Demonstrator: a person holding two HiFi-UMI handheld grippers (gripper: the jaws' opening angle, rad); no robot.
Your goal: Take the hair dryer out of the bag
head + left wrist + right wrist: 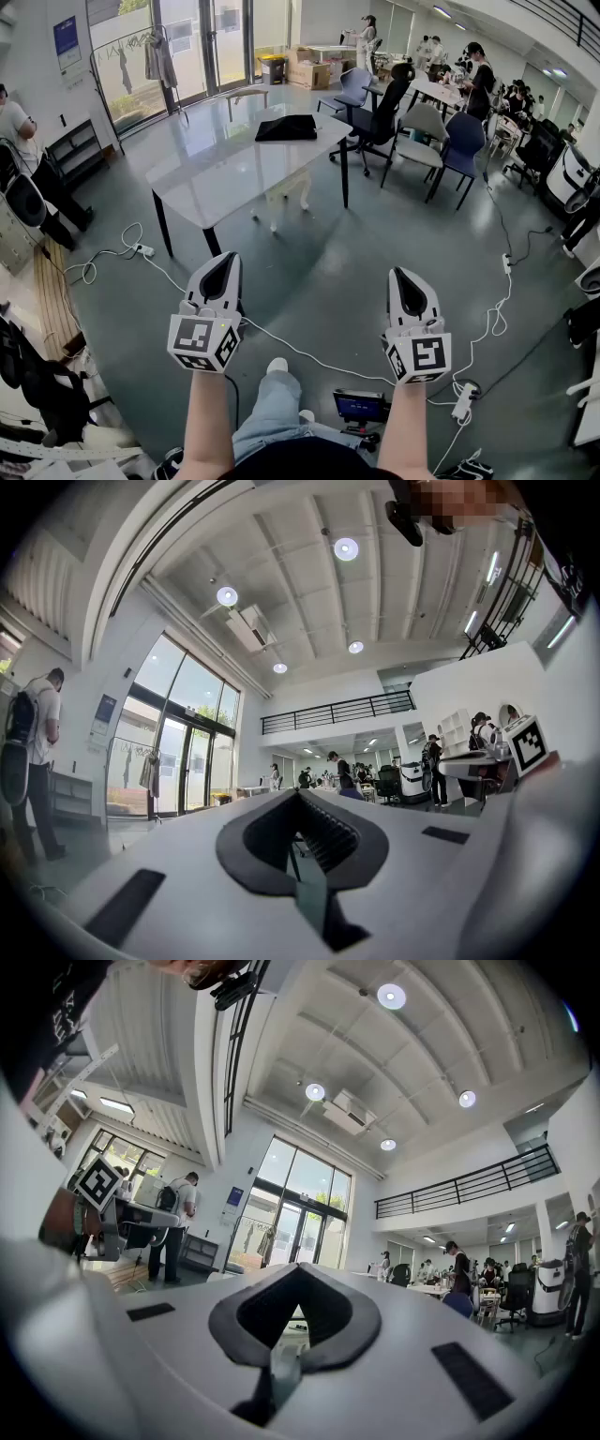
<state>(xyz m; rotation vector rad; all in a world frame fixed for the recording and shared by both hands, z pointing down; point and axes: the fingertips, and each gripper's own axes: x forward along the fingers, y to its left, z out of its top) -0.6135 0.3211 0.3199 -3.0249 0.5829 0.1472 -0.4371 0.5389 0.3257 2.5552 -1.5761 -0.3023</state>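
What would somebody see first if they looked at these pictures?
The left gripper and right gripper stick out up front, both shut and empty. Farther off, a black bag lies on a white table, with white cables snaking over the floor nearby.

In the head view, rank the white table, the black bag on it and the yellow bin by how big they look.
Largest: white table.
Then: black bag.
Smallest: yellow bin, but it stands farther from the camera, so its real size is unsure.
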